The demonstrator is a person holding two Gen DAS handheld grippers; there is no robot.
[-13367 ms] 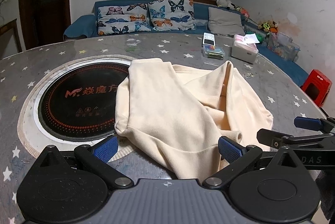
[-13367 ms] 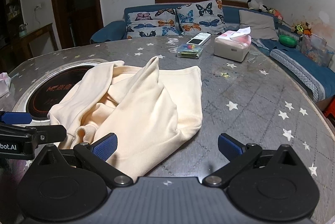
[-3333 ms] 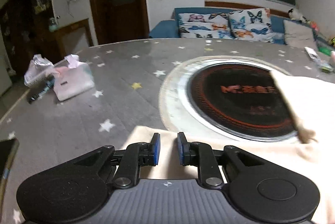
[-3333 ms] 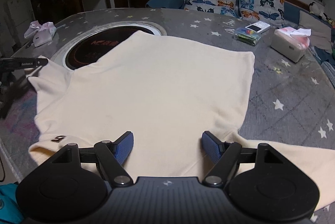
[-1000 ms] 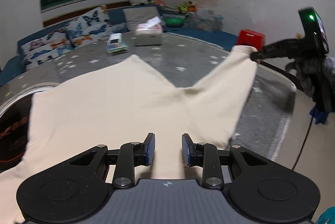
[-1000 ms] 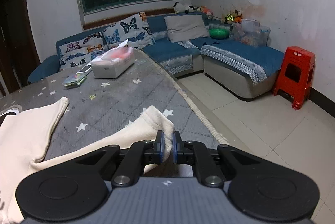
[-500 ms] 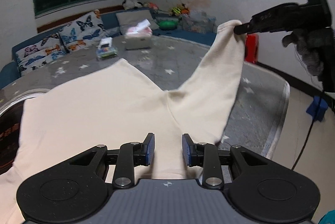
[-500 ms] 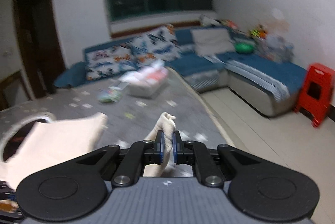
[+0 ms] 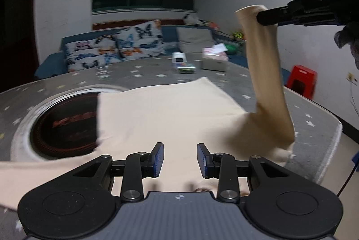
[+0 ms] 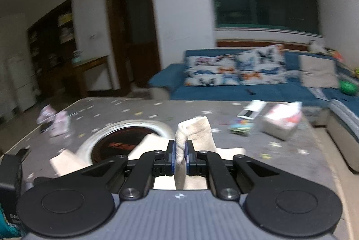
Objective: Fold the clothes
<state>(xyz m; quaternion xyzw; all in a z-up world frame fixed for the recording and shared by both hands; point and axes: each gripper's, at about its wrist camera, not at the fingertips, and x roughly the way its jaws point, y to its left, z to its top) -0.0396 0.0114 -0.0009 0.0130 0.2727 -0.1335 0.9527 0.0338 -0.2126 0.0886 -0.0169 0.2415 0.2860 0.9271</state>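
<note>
- Star-patterned grey table [image 9: 309, 114] with a round induction hob [image 9: 65, 119] fills a living room; a blue sofa [image 10: 291, 87] lies beyond.
- Cream sweatshirt [image 9: 166, 114] lies spread flat on the table, body smoothed; no fold is finished yet.
- Right gripper [image 10: 180, 156] is clamped on the right sleeve cuff [image 10: 195, 128], lifted high over the body.
- Left gripper [image 9: 180, 159] hovers with jaws apart above the near hem, holding nothing.
- Compared with 0.5 s ago, the sleeve hangs more upright and the right gripper now points back toward the hob.
- Left: both sleeves in, then body folds.
</note>
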